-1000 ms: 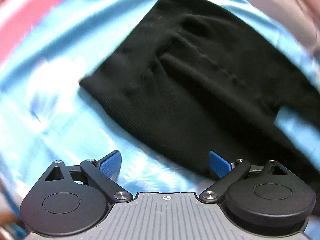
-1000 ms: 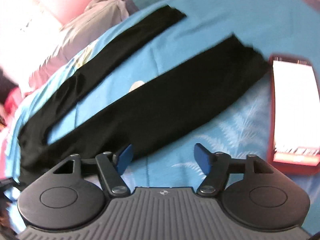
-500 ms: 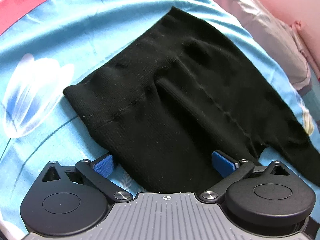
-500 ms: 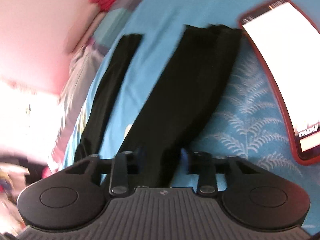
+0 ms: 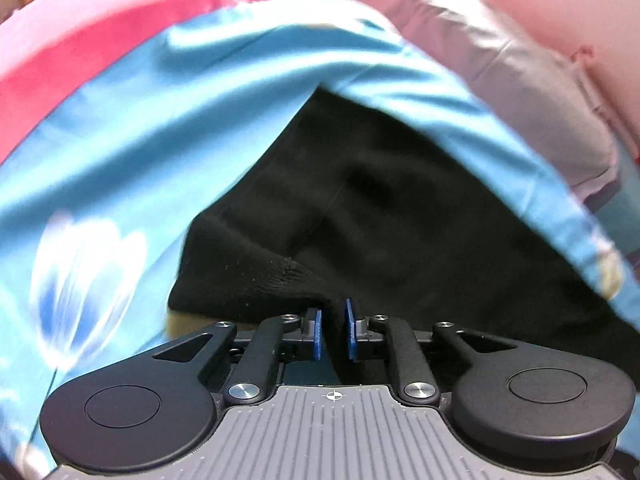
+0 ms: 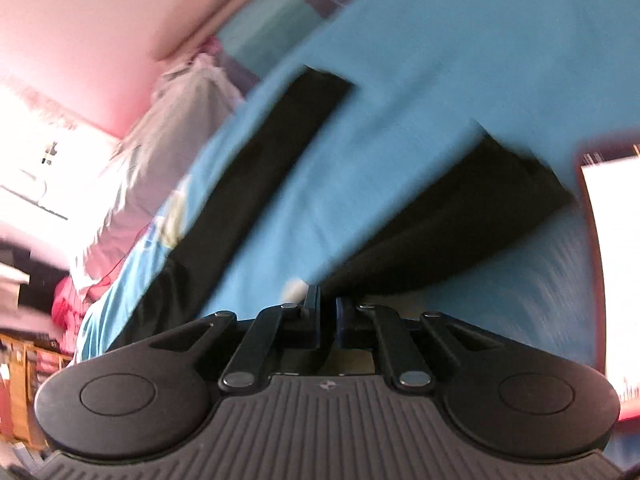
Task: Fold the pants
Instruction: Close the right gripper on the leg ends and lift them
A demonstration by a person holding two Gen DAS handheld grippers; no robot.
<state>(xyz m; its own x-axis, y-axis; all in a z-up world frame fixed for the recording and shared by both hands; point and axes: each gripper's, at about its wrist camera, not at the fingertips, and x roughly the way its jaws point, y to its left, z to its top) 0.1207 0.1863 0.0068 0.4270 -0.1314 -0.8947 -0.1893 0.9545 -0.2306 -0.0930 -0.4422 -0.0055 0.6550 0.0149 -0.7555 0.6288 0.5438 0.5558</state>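
Black knit pants (image 5: 400, 216) spread on a bed under a light-blue satin sheet with a white-and-blue flower print (image 5: 132, 160). Left gripper (image 5: 333, 334) nearly closed, blue pads pinching a raised fold at the waistband edge. Right gripper (image 6: 327, 312) likewise drawn almost together on the nearer leg, fabric rising between the pads; the other leg (image 6: 260, 168) flat and well apart. Red-cased phone with a lit white screen (image 6: 612, 280) just beside the nearer leg's cuff. Grey-pink pillow (image 5: 532, 92) beyond the sheet's edge.

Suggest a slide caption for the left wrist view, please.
Left tongs pinch the black pants waist on a blue sheet.
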